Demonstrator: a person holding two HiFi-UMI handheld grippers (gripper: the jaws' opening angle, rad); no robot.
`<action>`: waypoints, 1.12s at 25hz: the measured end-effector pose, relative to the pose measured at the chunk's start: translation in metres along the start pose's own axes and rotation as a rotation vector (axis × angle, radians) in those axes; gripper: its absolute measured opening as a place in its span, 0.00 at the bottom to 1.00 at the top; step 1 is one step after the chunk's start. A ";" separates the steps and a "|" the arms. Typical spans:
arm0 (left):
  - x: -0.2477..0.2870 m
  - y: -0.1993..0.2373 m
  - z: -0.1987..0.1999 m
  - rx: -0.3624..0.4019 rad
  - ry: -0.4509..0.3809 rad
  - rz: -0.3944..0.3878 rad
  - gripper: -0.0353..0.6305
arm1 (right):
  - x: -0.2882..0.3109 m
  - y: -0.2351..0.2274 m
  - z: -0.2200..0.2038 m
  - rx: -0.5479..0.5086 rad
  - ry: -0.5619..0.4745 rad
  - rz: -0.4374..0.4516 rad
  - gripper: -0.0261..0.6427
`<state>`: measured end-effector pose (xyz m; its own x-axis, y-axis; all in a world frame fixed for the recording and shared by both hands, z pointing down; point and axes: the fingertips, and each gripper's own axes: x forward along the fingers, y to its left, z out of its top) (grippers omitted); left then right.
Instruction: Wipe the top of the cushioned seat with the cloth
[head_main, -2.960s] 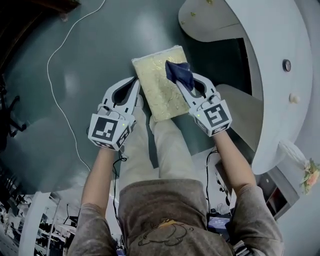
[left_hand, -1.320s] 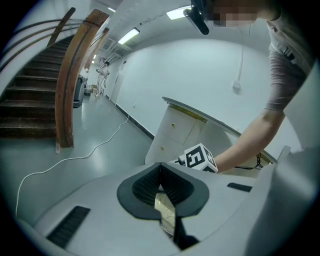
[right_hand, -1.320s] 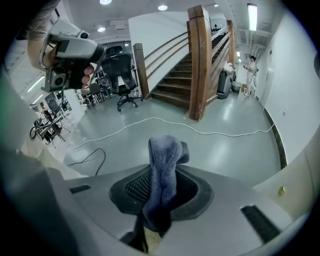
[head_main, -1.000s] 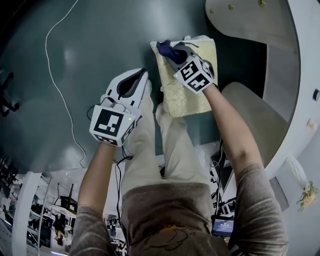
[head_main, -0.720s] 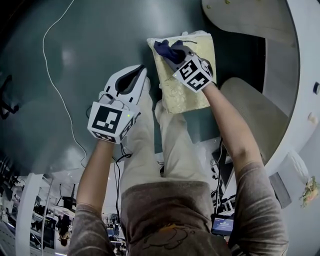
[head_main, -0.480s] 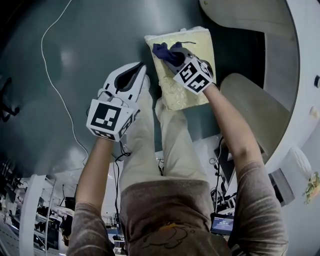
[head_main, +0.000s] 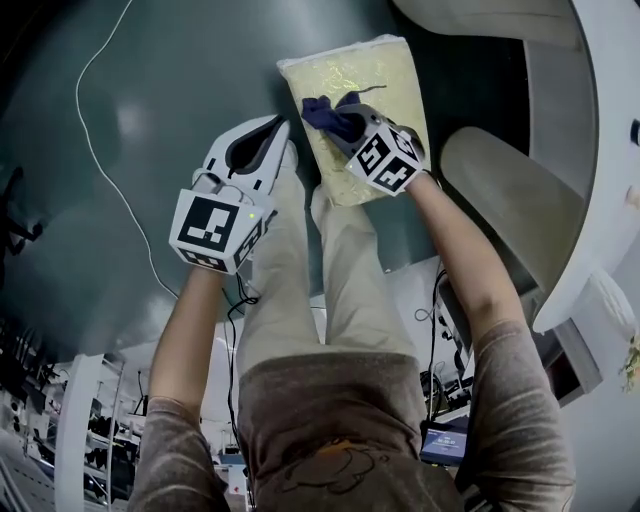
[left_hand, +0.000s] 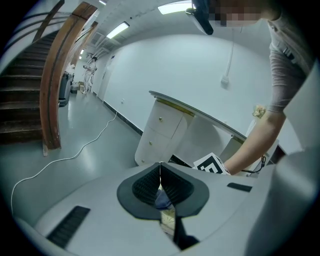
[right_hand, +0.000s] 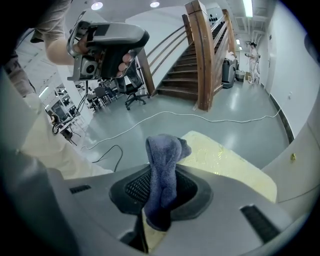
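Two grippers showed in the head view, one held in each of the person's hands. The right gripper (head_main: 349, 124) reached over the cushioned seat (head_main: 385, 75), a pale yellow pad that lay at 12 o'clock from the person's knees. Its jaws were clamped on the cloth (head_main: 322, 112), a dark blue bundle that sat on the seat top toward the pad's 9 o'clock edge. In the right gripper view, the cloth (right_hand: 162, 167) stood pinched between the black ribbed pads (right_hand: 137, 189) of the right gripper (right_hand: 161, 197), and its free end curled up and over toward 12 o'clock. Behind it the cushioned seat (right_hand: 227, 161) spread toward 3 o'clock.

At 9 o'clock from the seat, just beside it and off its surface, the left gripper (head_main: 279, 128) hung over the grey-green floor (head_main: 170, 80) with its jaws pointing toward 1 o'clock. In the left gripper view, the jaws of the left gripper (left_hand: 160, 172) were pressed together tip to tip with nothing held between them. A sliver of blue cloth and yellow seat showed below the tips, beyond the jaws.

Beige trouser legs (head_main: 290, 290) ran from 6 o'clock up toward the seat. One thin white cable (head_main: 93, 150) trailed across the floor at 9 o'clock, and a curved white counter (head_main: 560, 140) stood at 3 o'clock. A wooden staircase (right_hand: 200, 60) rose at 12 o'clock in the right gripper view.
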<state>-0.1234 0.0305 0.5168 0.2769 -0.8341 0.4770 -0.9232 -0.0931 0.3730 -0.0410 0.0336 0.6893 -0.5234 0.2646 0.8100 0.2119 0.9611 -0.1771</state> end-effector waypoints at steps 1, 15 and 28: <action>0.000 -0.001 -0.001 0.002 0.002 -0.004 0.08 | -0.001 0.004 -0.003 -0.002 0.003 0.003 0.16; 0.012 -0.032 -0.011 0.037 0.034 -0.074 0.08 | -0.014 0.072 -0.054 0.035 0.032 0.058 0.16; 0.031 -0.069 -0.017 0.072 0.064 -0.142 0.08 | -0.028 0.130 -0.095 0.098 0.039 0.112 0.16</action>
<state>-0.0467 0.0204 0.5193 0.4206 -0.7735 0.4741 -0.8895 -0.2486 0.3835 0.0799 0.1441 0.6970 -0.4683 0.3689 0.8028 0.1845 0.9295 -0.3195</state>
